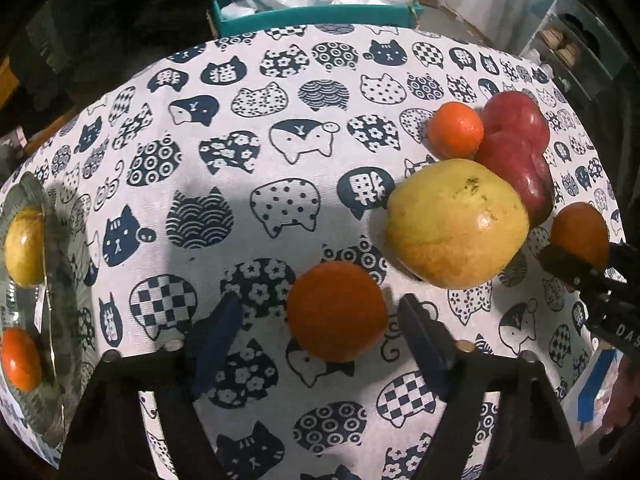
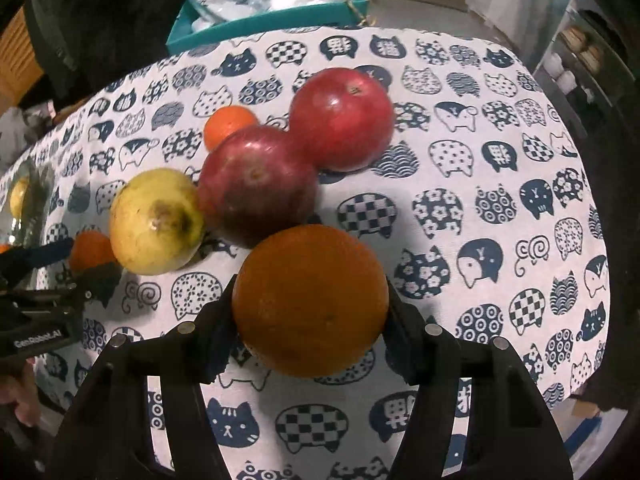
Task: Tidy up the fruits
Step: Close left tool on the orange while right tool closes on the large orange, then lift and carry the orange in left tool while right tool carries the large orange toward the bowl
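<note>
My left gripper point(image 1: 320, 312) is open, its fingers on either side of a small orange point(image 1: 338, 311) that lies on the cat-print tablecloth point(image 1: 240, 160); they do not touch it. Beyond it lie a yellow pear-like fruit point(image 1: 458, 224), a red apple point(image 1: 512, 148) and a tangerine point(image 1: 456, 130). My right gripper point(image 2: 310, 304) is shut on a large orange point(image 2: 310, 300); that orange also shows at the right of the left wrist view point(image 1: 580, 232). A glass plate point(image 1: 60, 280) at the left holds a yellow fruit point(image 1: 24, 246) and a tangerine point(image 1: 20, 358).
Two red apples point(image 2: 256, 184) point(image 2: 342, 118), the yellow fruit point(image 2: 156, 222) and a tangerine point(image 2: 230, 122) cluster ahead of the right gripper. A teal box point(image 1: 316, 16) with plastic bags stands beyond the table's far edge. Shelving stands at the far right.
</note>
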Tool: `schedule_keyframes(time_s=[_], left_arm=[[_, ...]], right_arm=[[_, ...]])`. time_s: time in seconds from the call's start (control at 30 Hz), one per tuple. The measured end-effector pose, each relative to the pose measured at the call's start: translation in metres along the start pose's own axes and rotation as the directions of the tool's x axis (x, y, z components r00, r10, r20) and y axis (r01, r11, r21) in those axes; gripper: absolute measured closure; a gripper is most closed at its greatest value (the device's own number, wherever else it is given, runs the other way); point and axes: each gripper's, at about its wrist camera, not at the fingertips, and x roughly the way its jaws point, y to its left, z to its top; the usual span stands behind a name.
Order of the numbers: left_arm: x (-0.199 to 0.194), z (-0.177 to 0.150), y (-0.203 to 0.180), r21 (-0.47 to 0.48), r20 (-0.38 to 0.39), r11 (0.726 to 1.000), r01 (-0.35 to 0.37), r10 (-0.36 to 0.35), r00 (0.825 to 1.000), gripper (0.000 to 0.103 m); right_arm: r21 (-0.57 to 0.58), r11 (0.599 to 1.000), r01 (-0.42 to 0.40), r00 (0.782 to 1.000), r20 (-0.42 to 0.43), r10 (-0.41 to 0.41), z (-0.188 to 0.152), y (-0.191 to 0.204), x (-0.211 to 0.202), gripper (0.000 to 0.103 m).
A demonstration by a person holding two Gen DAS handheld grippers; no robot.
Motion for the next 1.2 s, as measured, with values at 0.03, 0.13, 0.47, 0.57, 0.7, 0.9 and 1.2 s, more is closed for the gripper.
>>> schedule_keyframes(time_s=[0.03,0.13,0.47,0.57,0.7,0.9,1.2], left_arm=[[0.0,0.001,-0.001,0.004,0.005,1.0,-0.009,0.009,1.0,0.032],[0.0,0.002,-0.003,0.006,0.01,1.0,0.012,-0.012,1.0,0.05],[-0.02,-0.004,0.004,-0.025,0.054,1.0,0.01,-0.009,0.998,0.058],[-0.033,-0.003,0.012,-0.039,0.087,0.999,0.013,-0.01,0.996,0.058],[-0.052,-0.001,0.019,-0.053,0.121,0.999,0.011,-0.005,0.993,0.058],[-0.087,-0.002,0.026,-0.066,0.192,0.998,0.013,0.0,0.981,0.058],[-0.131,-0.004,0.028,-0.068,0.279,0.997,0.027,-0.007,0.96,0.058]], right_arm=[[0.003,1.0,-0.001,1.0,0.002,0.001,-0.002,-0.002,-0.002,0.039],[0.005,1.0,0.003,1.0,0.012,-0.003,0.001,-0.014,-0.007,0.039],[-0.019,1.0,0.013,0.997,0.074,-0.012,0.006,0.004,-0.02,0.039],[-0.025,1.0,0.015,0.995,0.101,-0.012,0.009,0.007,-0.03,0.039],[-0.03,0.999,0.017,0.991,0.134,-0.013,0.013,0.012,-0.042,0.04],[-0.045,0.999,0.018,0.98,0.197,-0.009,0.017,0.021,-0.068,0.04],[-0.071,0.997,0.016,0.96,0.281,0.004,0.018,0.032,-0.106,0.04]])
